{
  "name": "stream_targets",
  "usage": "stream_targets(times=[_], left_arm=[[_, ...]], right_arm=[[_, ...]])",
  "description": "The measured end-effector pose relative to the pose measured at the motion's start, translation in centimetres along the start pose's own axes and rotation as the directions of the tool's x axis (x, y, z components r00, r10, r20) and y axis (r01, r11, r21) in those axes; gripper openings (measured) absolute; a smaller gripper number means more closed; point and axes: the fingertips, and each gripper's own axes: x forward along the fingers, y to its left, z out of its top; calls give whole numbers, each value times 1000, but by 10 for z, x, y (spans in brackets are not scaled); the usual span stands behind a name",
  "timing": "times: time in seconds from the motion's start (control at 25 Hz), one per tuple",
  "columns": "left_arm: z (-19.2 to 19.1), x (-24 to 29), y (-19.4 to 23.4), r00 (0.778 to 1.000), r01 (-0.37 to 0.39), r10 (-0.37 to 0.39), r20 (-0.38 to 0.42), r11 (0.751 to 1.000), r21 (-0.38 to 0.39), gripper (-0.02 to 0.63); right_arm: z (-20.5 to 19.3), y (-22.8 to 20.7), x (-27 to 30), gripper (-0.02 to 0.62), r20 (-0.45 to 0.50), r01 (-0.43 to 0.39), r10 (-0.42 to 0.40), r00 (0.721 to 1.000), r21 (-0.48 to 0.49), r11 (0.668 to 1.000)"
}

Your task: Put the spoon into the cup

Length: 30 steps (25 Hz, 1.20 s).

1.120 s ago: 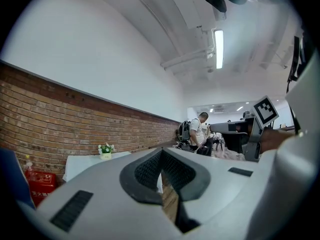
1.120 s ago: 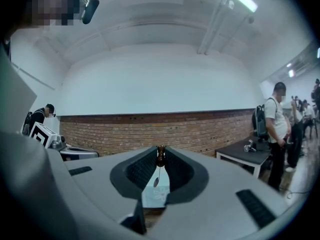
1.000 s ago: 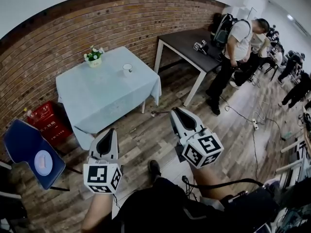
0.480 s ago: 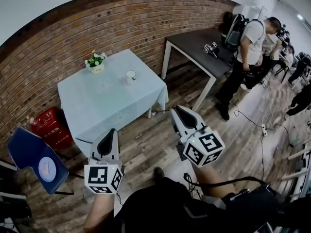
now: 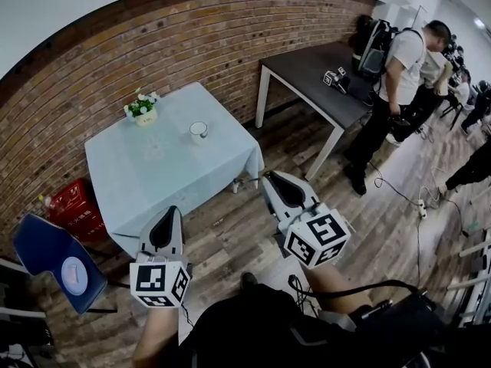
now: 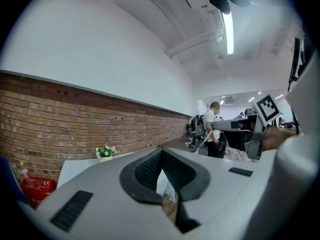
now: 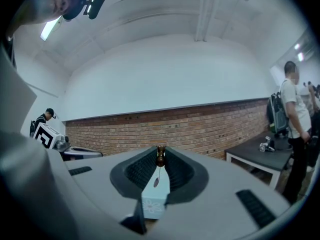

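A white cup (image 5: 199,130) stands near the far edge of a table with a pale blue cloth (image 5: 161,175). My right gripper (image 5: 270,176) hangs over the wooden floor, short of the table's right corner. In the right gripper view it (image 7: 160,149) is shut on a small spoon (image 7: 157,176), whose brown end is pinched at the tips and whose bowl hangs down. The spoon is too small to make out in the head view. My left gripper (image 5: 167,211) is shut and holds nothing, just short of the table's near edge; its jaw tips meet in the left gripper view (image 6: 162,153).
A small pot of flowers (image 5: 143,110) sits at the table's far left, against the brick wall. A blue chair (image 5: 54,255) and a red crate (image 5: 73,205) stand to the left. A dark table (image 5: 322,71) and a person with a backpack (image 5: 395,67) are at the right.
The head view has swung, so the table sits a little further left in the picture. My right gripper has drifted slightly left; both grippers stay shut.
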Motion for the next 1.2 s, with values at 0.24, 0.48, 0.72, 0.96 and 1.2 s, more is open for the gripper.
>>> stream_targets(times=[0.24, 0.48, 0.72, 0.96, 1.2], left_arm=[[3, 36, -5, 1000, -25, 25, 3, 999, 20, 9], [4, 60, -12, 998, -55, 55, 3, 998, 14, 9], [1, 80, -9, 998, -55, 55, -19, 998, 8, 9], [0, 109, 20, 999, -47, 47, -3, 999, -7, 9], [10, 143, 49, 1000, -9, 9, 8, 1000, -13, 9]], right_arm=[[2, -34, 14, 60, -11, -25, 25, 1000, 19, 1000], [5, -62, 23, 60, 0, -54, 54, 999, 5, 999], [4, -78, 45, 60, -4, -59, 59, 998, 16, 998], [5, -89, 82, 60, -11, -37, 37, 999, 10, 999], [17, -95, 125, 60, -17, -6, 6, 1000, 5, 1000]])
